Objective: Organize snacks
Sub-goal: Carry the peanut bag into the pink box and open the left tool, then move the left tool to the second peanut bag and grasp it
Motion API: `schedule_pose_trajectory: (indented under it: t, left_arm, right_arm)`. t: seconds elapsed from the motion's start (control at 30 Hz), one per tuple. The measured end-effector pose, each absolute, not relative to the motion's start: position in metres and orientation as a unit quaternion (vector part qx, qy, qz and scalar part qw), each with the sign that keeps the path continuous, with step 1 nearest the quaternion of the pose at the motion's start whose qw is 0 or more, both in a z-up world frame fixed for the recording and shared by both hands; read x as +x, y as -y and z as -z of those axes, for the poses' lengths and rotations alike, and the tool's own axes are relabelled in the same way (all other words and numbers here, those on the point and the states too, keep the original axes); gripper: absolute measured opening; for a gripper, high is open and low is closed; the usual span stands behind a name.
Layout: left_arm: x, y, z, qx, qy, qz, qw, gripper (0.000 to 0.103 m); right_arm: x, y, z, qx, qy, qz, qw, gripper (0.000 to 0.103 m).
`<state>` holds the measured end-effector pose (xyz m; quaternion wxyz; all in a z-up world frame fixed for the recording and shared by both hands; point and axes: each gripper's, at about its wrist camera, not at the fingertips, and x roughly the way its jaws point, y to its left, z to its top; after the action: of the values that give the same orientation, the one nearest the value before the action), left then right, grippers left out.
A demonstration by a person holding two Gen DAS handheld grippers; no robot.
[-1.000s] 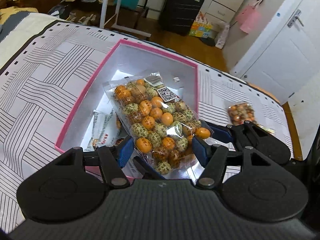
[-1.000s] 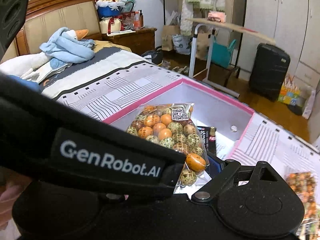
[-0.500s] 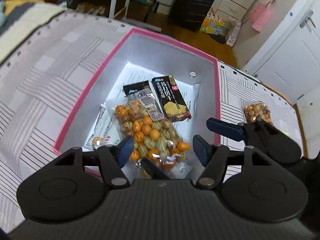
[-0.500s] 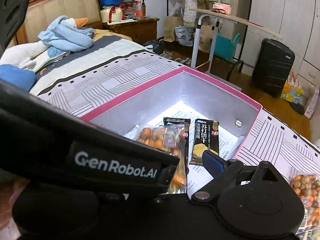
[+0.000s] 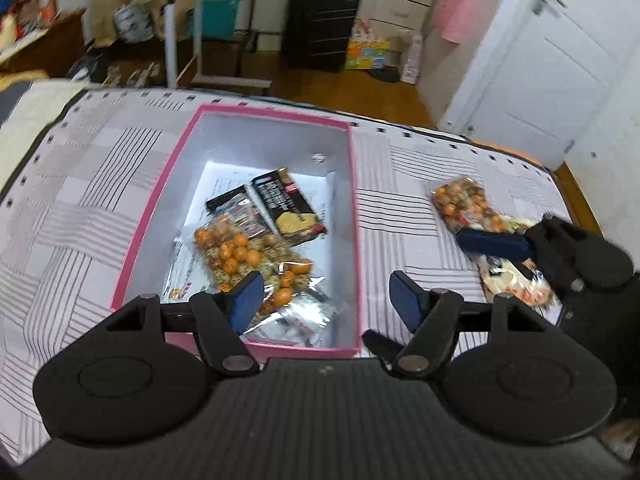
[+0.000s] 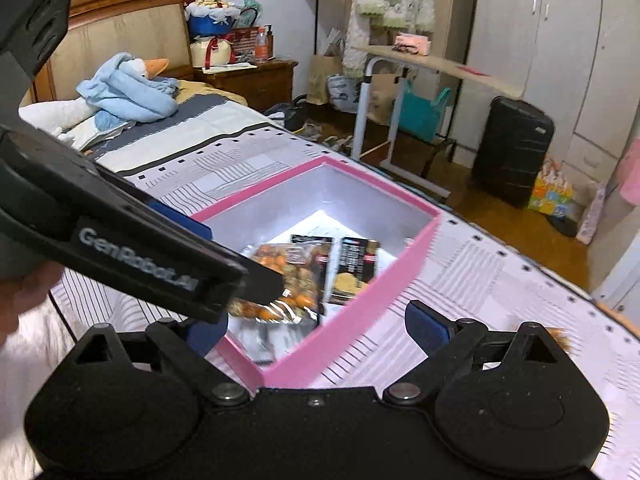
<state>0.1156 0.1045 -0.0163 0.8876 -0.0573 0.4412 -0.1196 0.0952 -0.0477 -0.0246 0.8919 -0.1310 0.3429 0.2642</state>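
Note:
A pink-rimmed white box [image 5: 354,216] sits on the striped bed cover. Inside lie a clear bag of orange and green candies [image 5: 248,256], two dark biscuit packs [image 5: 288,208] and a silver packet [image 5: 296,320]. My left gripper [image 5: 326,300] is open and empty above the box's near edge. A second candy bag [image 5: 464,204] lies on the cover right of the box, with another snack pack [image 5: 516,284] nearer. My right gripper [image 6: 316,330] is open and empty over the box's near corner [image 6: 352,308]; in the left wrist view its finger [image 5: 492,242] hovers by those packs.
The bed's far edge drops to a wooden floor with a black suitcase [image 5: 320,24] and a rolling side table [image 6: 420,64]. A white door [image 5: 560,60] stands at right. A blue blanket and stuffed goose [image 6: 128,88] lie near the headboard.
The candy bag dropped from my left gripper into the box. Both grippers then pulled back and shifted right, so the box looks smaller and the second bag is closer.

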Motion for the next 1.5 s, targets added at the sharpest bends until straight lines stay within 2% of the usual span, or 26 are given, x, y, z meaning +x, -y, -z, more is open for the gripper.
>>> schedule_pose_trajectory:
  t: [0.37,0.7,0.93,1.1,1.5]
  left_arm:
    - [0.102,-0.055,-0.020,0.014,-0.409,0.192,0.892,0.079]
    - [0.136,0.010,-0.014,0.041,-0.423,0.226,0.877,0.086]
    - [0.176,0.054,0.017,0.045,-0.442,0.229,0.866,0.086]
    - [0.214,0.080,0.049,0.016,-0.486,0.245,0.838,0.085]
    - [0.264,0.121,0.131,-0.063,-0.513,0.228,0.825,0.081]
  right_arm:
    - [0.075,0.101,0.000,-0.134,-0.340,-0.218,0.905,0.097]
    - [0.085,0.157,0.012,-0.150,-0.323,-0.185,0.916,0.097]
    - [0.123,0.184,0.041,-0.126,-0.366,-0.151,0.910,0.097]
    - [0.159,0.210,0.067,-0.118,-0.375,-0.139,0.909,0.097]
    - [0.220,0.246,0.137,-0.124,-0.397,-0.150,0.897,0.097]
